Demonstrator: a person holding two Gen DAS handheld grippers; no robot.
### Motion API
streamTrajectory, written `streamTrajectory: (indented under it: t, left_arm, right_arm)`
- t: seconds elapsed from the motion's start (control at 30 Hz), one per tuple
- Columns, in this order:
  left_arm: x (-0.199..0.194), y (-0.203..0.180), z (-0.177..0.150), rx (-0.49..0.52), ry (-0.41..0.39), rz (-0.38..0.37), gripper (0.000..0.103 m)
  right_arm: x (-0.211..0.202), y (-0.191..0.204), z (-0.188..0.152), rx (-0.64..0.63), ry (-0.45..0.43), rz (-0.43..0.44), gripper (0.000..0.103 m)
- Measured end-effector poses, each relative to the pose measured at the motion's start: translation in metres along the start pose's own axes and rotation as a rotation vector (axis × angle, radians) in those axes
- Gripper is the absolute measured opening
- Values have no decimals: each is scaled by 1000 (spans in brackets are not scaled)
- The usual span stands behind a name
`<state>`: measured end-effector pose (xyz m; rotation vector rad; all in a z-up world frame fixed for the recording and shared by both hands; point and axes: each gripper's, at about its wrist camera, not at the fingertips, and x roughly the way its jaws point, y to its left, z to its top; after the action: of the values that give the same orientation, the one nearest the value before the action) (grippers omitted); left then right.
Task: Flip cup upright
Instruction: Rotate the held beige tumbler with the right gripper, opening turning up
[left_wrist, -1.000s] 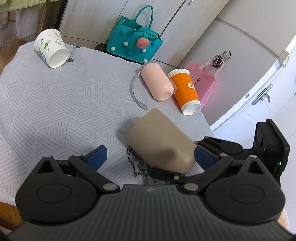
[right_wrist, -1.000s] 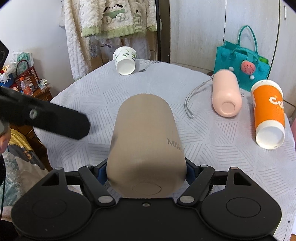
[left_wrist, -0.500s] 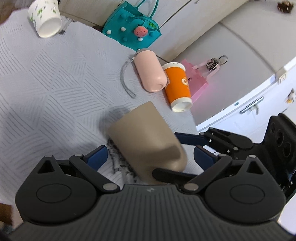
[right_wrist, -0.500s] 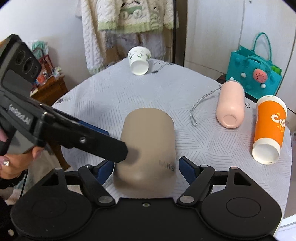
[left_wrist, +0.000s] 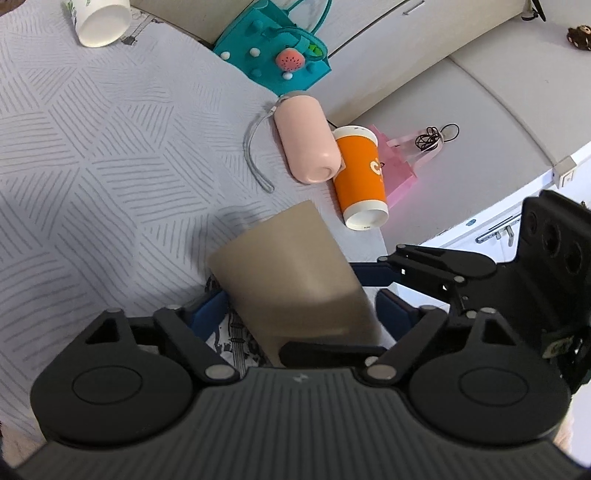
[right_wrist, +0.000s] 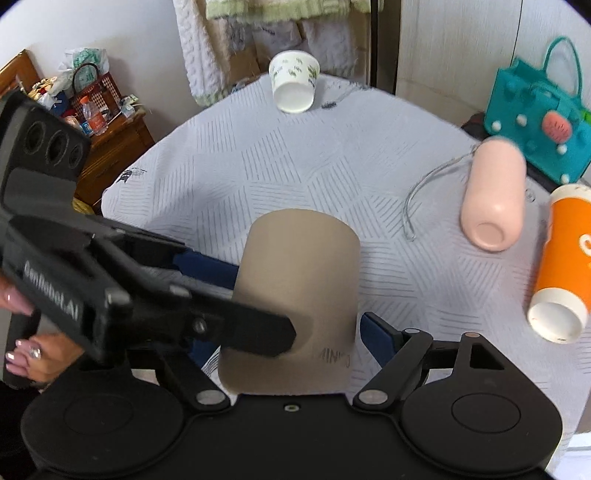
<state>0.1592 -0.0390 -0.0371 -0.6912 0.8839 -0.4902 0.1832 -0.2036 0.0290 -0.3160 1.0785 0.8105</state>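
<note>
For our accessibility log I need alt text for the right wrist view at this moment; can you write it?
A matte tan cup stands between the right gripper's open blue-padded fingers while the left gripper reaches in across it from the left. Beyond, on the grey patterned tablecloth, lie a white leaf-print paper cup, a pink bottle and an orange cup.

Cup on table between right tongs, bottle right, paper cup behind
</note>
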Motion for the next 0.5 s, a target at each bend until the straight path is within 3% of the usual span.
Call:
streamTrajectory:
  t: [0.27, 0.5]
  left_arm:
    - [7, 6, 1, -29, 8, -31, 85]
    - [14, 9, 2, -36, 12, -51, 89]
  right_arm:
    - [6, -5, 3, 17, 48, 21, 84]
    - [10, -9, 0, 57, 18, 20, 83]
